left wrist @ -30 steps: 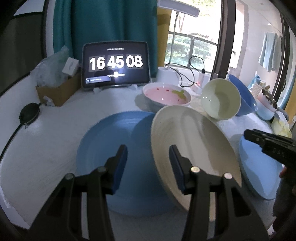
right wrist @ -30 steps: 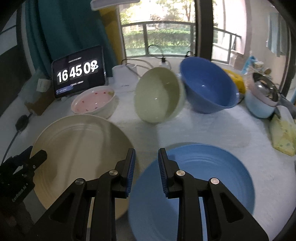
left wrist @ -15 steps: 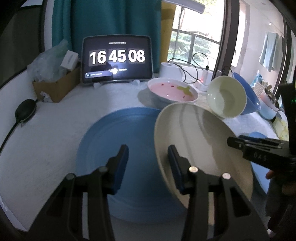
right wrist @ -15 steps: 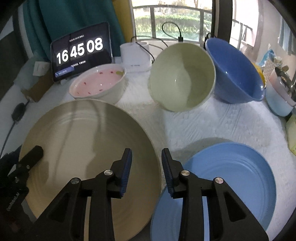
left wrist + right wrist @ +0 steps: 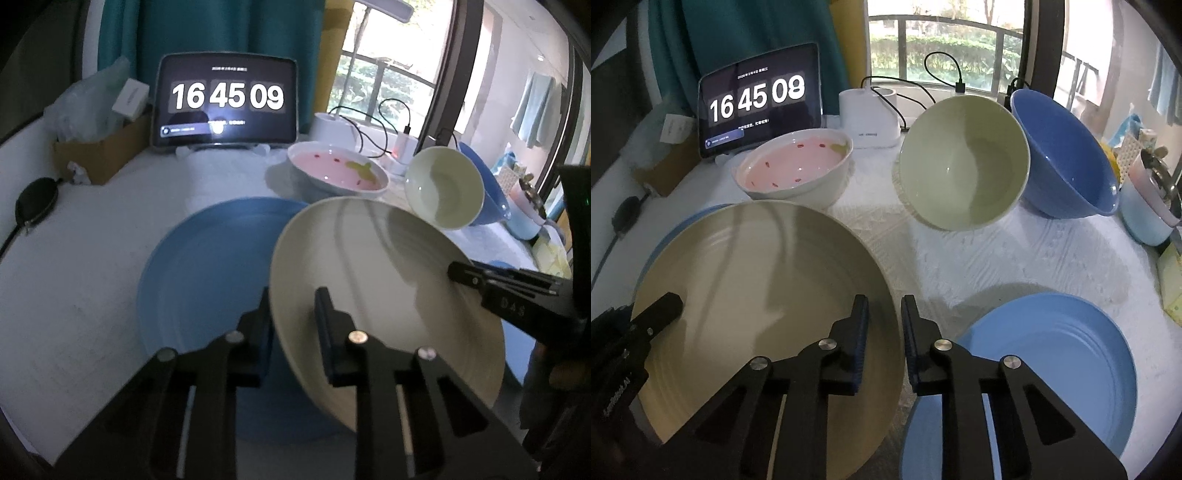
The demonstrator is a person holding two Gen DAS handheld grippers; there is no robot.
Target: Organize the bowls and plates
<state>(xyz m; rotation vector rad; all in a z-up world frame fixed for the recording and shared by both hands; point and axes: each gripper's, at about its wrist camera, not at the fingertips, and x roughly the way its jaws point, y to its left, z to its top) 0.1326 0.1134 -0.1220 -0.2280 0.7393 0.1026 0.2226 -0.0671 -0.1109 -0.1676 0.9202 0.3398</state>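
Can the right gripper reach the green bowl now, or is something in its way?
Probably not yet: the right gripper straddles the beige plate's rim; once released, the green bowl lies unobstructed ahead.

Left gripper (image 5: 291, 325) reaching forward and low, fingers straddling a plate rim (image 5: 275, 295), one finger either side, gap narrow but not visibly pinching. Right gripper (image 5: 884, 325) likewise straddling the opposite rim (image 5: 892, 295), inner finger (image 5: 858, 328) over the plate face, outer finger (image 5: 912, 332) outside it. Each gripper showing at the edge of the other's view.
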